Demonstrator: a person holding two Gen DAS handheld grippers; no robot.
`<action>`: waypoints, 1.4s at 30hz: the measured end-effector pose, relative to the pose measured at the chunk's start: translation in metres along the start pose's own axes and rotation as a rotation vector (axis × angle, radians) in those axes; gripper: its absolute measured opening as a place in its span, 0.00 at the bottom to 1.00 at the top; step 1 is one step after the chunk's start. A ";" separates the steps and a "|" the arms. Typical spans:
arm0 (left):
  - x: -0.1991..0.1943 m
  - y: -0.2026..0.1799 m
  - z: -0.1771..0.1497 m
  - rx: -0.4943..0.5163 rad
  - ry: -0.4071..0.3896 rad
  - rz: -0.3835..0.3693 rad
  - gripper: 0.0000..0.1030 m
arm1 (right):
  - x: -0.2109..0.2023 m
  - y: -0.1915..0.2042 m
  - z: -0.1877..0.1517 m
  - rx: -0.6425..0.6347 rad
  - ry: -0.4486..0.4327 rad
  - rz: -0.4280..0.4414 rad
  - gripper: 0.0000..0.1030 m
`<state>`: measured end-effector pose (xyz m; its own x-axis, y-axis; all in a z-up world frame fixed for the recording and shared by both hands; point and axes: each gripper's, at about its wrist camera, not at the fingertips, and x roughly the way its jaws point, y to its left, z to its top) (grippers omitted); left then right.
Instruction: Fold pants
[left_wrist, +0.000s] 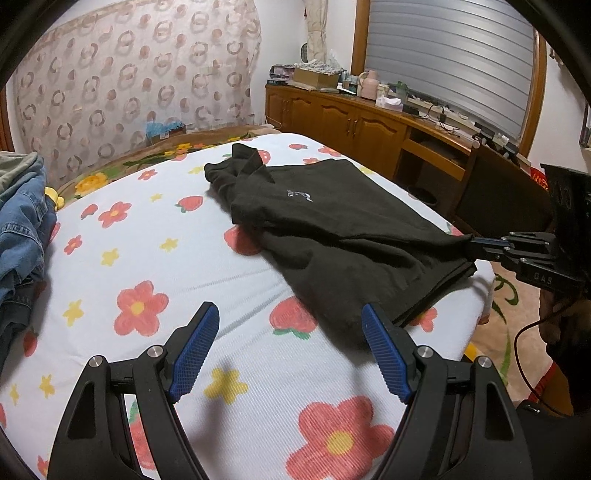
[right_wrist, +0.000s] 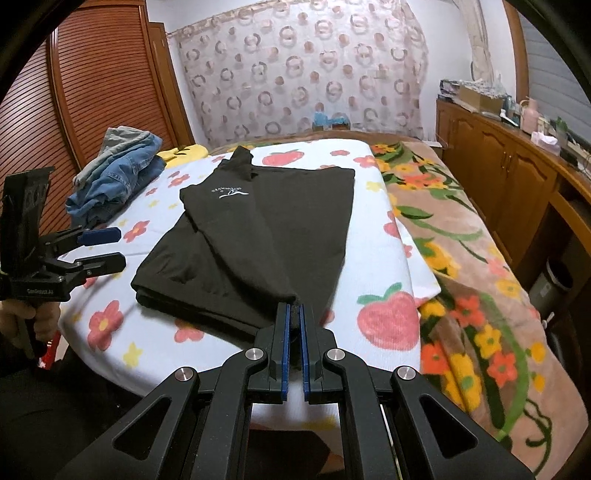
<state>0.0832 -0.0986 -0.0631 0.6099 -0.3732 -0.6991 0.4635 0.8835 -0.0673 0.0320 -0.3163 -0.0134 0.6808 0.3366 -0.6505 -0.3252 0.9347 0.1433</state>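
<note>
Black knit pants with a small white logo (right_wrist: 236, 236) are found lying on the white bedsheet printed with red flowers and strawberries (left_wrist: 147, 236), already doubled lengthwise so that one leg is stacked on the other. The near corner of the garment is seen pinched between the blue pads of the right gripper (right_wrist: 294, 314), whose jaws are closed almost fully on the fabric; the cloth is drawn taut and slightly raised from that corner. The left gripper (left_wrist: 288, 325) is held wide apart and empty, its fingers poised above the sheet just beside the pants' near hem, with nothing touched. The step in hand is judged to be the securing of the two near corners ahead of a crosswise fold, only one corner being gripped so far. For the next move, the open gripper would need to be brought onto the other near corner, all stacked layers caught and the jaws closed; both corners could then be lifted together and carried toward the far end by the logo. A heap of blue denim clothing (right_wrist: 118, 173) is noted at the far left of the sheet, well apart from the work. A risk is judged that only the top layer is caught, which would let the stacked legs slide apart.
</note>
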 end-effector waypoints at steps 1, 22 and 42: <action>0.000 0.000 0.000 0.002 -0.001 0.001 0.78 | -0.001 0.000 0.002 0.002 -0.001 -0.002 0.05; 0.035 0.046 0.043 0.009 0.003 0.038 0.78 | 0.015 0.008 0.034 -0.092 -0.041 -0.029 0.36; 0.051 0.101 0.053 -0.022 -0.007 0.072 0.78 | 0.090 0.047 0.080 -0.187 -0.009 0.090 0.36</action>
<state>0.1953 -0.0439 -0.0679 0.6457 -0.3104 -0.6977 0.4038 0.9142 -0.0331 0.1301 -0.2327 -0.0052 0.6493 0.4192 -0.6346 -0.5004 0.8638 0.0587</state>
